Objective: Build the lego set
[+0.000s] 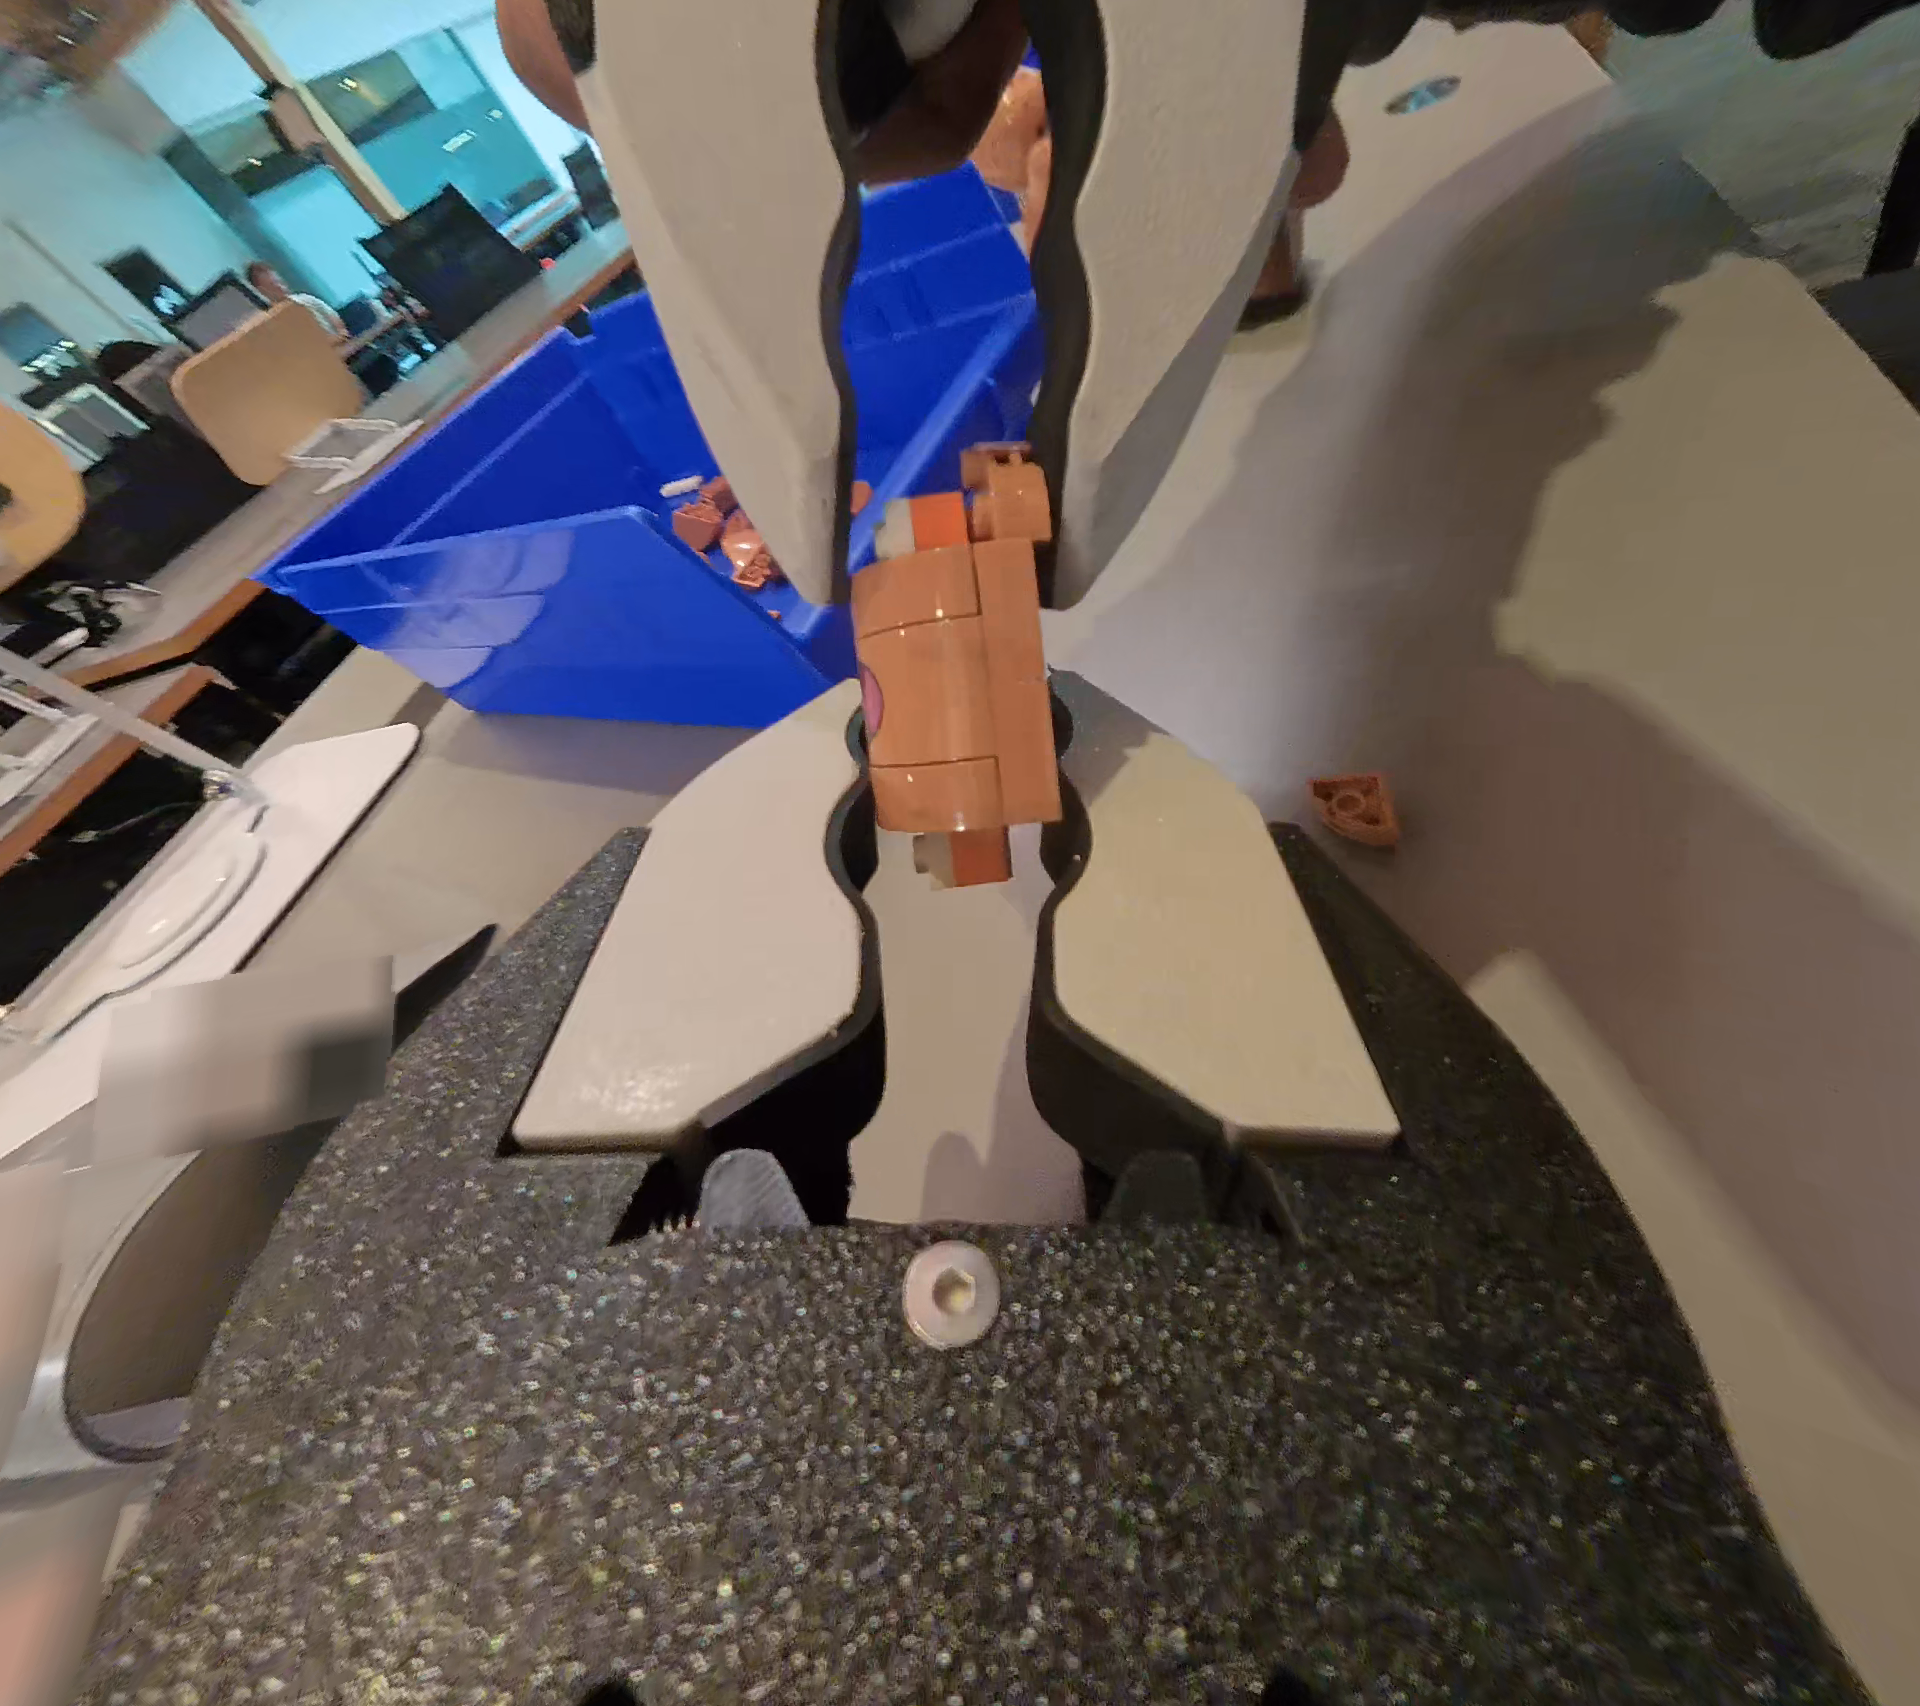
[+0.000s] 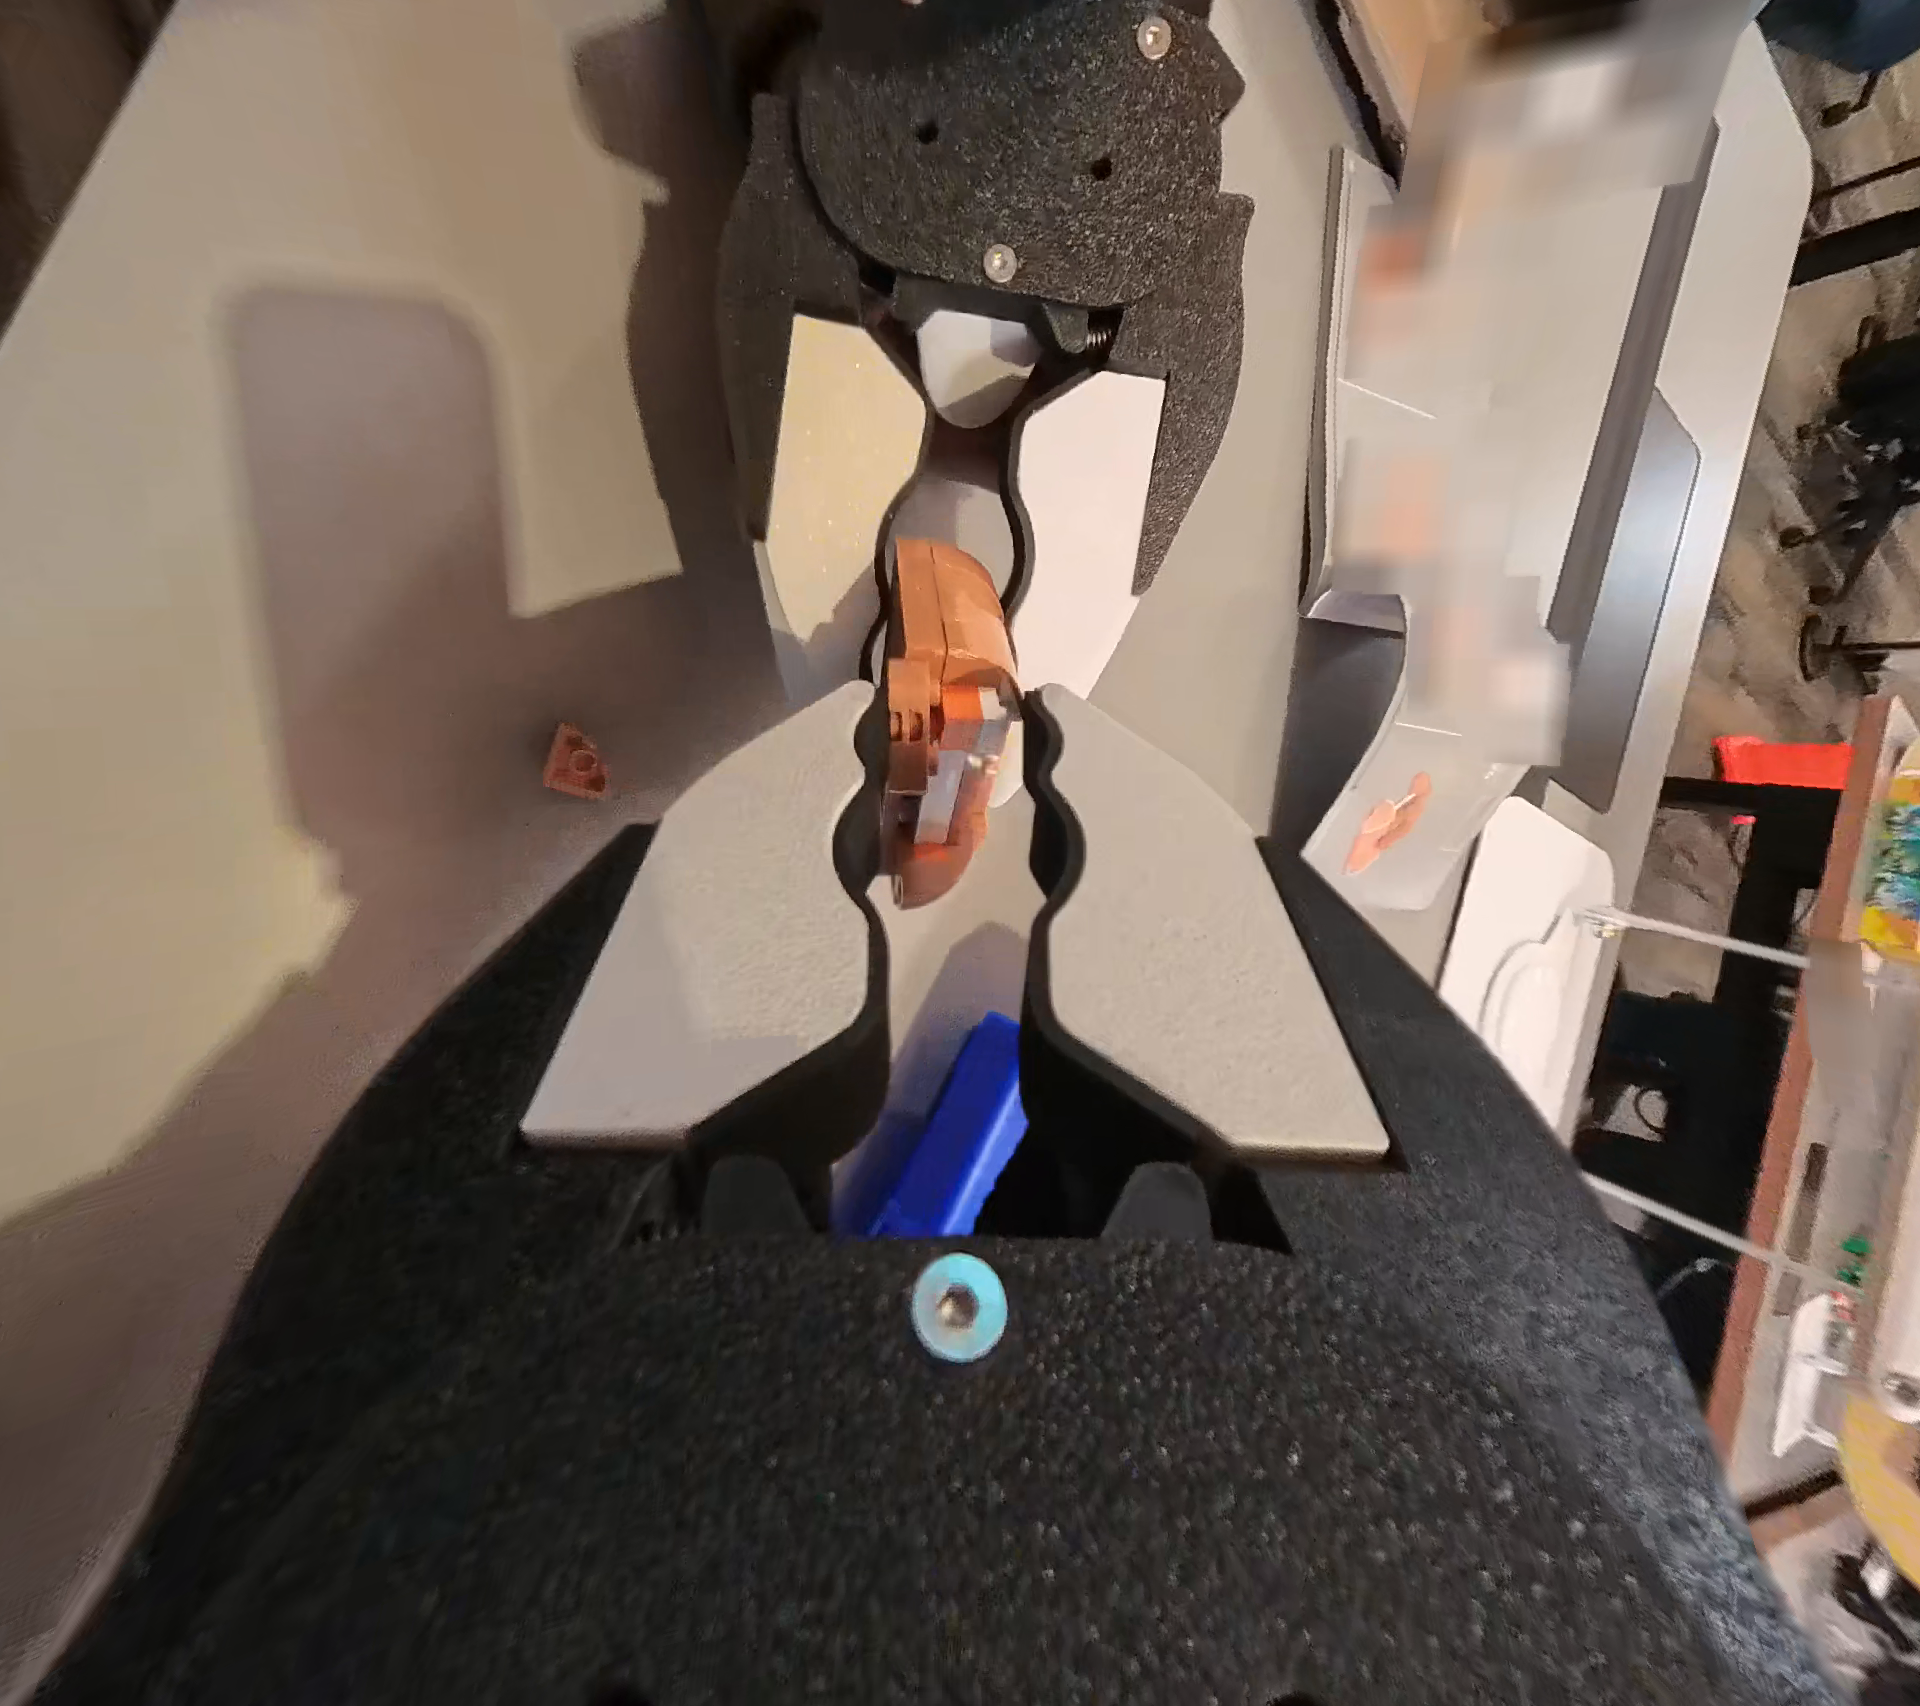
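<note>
Left tool: in our left wrist view its two fingers clamp the lower end of the tan lego assembly, which stands up toward 12 o'clock out of the tips.
Right tool: in our right wrist view its tips close on the other end of the same assembly, where the darker brown pieces sit; we see it reaching in from 12 o'clock in the left view.
Assembly: held in the air between the two tools, which face each other tip to tip, above the grey tabletop.
Loose brick: a small brown piece lying flat on the tabletop at 3 o'clock from the left tool, apart from it; in the right view it shows at 9 o'clock.
Blue bin: beyond the tools at 10 o'clock in the left view, with a few brown pieces inside.
Far: a person's dark clothing at 1 o'clock, chairs and desks at 9 o'clock.
</note>
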### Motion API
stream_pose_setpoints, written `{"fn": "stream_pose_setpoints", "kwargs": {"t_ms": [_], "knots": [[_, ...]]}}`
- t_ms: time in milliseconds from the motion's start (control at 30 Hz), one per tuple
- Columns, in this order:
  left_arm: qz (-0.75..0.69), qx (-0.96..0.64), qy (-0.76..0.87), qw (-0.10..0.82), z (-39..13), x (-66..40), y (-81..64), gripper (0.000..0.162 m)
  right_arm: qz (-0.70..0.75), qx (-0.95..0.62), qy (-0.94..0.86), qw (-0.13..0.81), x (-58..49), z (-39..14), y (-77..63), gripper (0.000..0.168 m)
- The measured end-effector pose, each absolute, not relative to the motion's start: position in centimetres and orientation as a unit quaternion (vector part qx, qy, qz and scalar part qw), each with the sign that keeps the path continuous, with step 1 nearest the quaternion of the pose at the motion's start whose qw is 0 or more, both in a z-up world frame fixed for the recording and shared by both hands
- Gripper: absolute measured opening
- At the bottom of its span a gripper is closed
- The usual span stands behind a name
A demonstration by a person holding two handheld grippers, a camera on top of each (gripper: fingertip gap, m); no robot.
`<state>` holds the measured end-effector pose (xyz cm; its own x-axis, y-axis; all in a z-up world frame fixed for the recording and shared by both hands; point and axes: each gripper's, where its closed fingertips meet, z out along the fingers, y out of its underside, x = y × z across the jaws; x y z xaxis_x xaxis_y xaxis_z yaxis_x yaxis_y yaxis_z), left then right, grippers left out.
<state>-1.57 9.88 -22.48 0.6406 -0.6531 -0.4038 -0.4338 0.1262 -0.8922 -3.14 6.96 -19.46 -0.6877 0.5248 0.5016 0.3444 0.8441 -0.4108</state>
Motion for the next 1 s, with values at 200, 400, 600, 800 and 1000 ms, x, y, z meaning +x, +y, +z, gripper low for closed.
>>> {"fn": "stream_pose_setpoints", "kwargs": {"t_ms": [200, 400, 600, 800, 1000], "knots": [[-0.096, -0.632, 0.38, 0.669, -20.5, -2.0, 9.7, 0.028, 0.111, -0.215, -0.92, 0.307, -4.1, -18.3, 6.5, 0.025], [-0.135, -0.613, 0.36, 0.69, -19.2, -1.8, 9.1, 0.028, 0.088, -0.197, -0.933, 0.288, -4.6, -17.3, 6.0, 0.029], [-0.158, -0.605, 0.351, 0.697, -18.7, -1.6, 8.8, 0.028, 0.069, -0.181, -0.947, 0.258, -4.5, -17.0, 5.7, 0.03], [-0.192, -0.599, 0.335, 0.702, -18.3, -1.4, 8.6, 0.028, 0.065, -0.179, -0.953, 0.234, -4.7, -16.7, 5.5, 0.031], [-0.236, -0.592, 0.317, 0.702, -17.9, -1.2, 8.4, 0.028, 0.063, -0.18, -0.962, 0.197, -4.8, -16.3, 5.5, 0.034]]}}
